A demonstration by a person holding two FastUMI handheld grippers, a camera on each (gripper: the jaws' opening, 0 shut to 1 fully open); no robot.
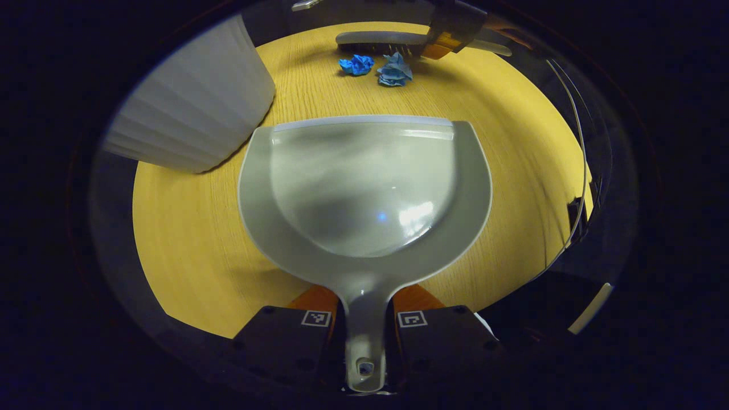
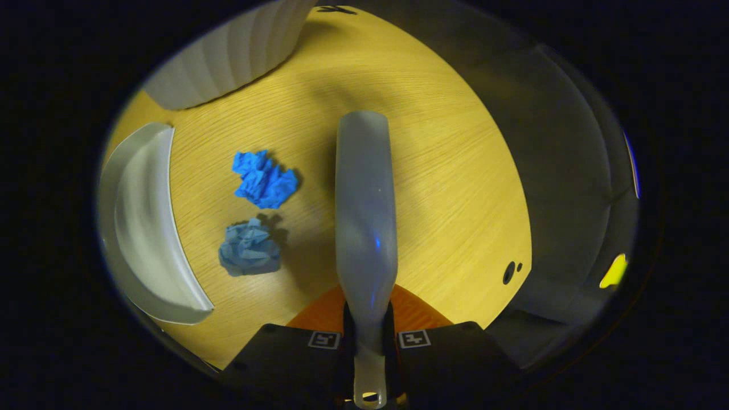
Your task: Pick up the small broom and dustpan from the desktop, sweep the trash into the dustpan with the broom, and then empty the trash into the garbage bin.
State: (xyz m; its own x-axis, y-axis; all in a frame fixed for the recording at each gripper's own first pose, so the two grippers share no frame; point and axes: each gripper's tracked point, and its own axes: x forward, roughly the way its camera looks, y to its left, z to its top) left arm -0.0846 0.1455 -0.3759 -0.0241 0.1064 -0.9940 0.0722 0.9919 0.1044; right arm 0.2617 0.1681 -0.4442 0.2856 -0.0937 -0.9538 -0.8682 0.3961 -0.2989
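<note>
My left gripper [image 1: 364, 324] is shut on the handle of a grey dustpan [image 1: 364, 188], whose pan lies flat over the wooden desktop with its lip facing two crumpled blue paper balls [image 1: 357, 64] [image 1: 394, 70]. Beyond the balls lies the broom [image 1: 387, 40], held by the other gripper [image 1: 450, 31]. In the right gripper view, my right gripper [image 2: 367, 336] is shut on the handle of the grey broom [image 2: 365, 205], which points forward over the desk. The bright blue ball [image 2: 265, 179] and the paler one [image 2: 249, 248] lie left of it, with the dustpan [image 2: 142, 228] farther left.
A white ribbed garbage bin [image 1: 193, 102] stands at the dustpan's left, also seen at the top left as the bin [image 2: 233, 51] in the right gripper view. The wooden desktop [image 2: 444, 171] ends in a dark edge on the right, with a small hole [image 2: 508, 272] near it.
</note>
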